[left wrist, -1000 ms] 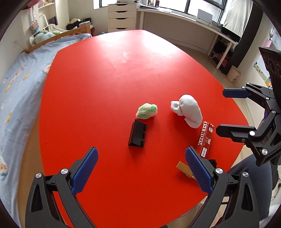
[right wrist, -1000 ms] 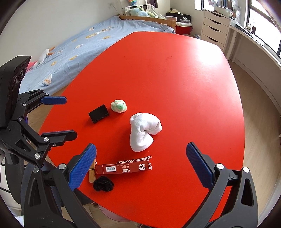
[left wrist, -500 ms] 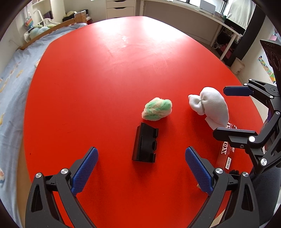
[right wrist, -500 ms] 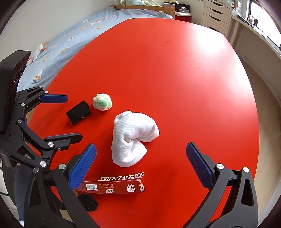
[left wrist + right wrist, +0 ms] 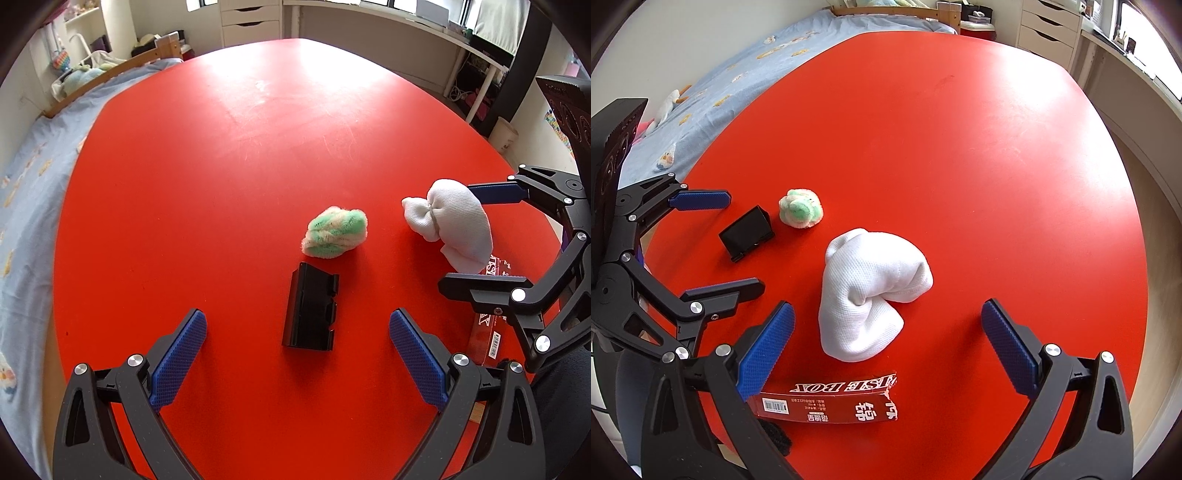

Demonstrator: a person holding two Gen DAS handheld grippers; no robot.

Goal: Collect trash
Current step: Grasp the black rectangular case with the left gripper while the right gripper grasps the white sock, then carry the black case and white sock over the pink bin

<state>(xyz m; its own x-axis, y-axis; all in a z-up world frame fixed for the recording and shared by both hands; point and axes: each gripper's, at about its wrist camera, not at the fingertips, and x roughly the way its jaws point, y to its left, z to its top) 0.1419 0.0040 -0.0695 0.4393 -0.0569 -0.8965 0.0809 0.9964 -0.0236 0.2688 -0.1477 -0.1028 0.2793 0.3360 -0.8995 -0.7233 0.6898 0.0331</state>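
both grippers hang over the red worktop [image 5: 221, 184], each lined up on its own piece: left gripper [image 5: 297, 345] fingers wide around the black holder [image 5: 310, 308], right gripper [image 5: 882, 341] fingers just starting to close around the white sock bundle [image 5: 868, 291], untouched.

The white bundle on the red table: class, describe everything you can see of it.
The white bundle looks like soft knitted fabric, perhaps socks rolled together, with a fine ribbed weave. It is folded into a bent, lumpy shape, one end tucked into a knot-like pucker. It lies loose on the red table, ahead of the right claw and between its open, closing jaws, which do not touch it. The torn red box strip lies just beside it; in the right wrist view they look apart.
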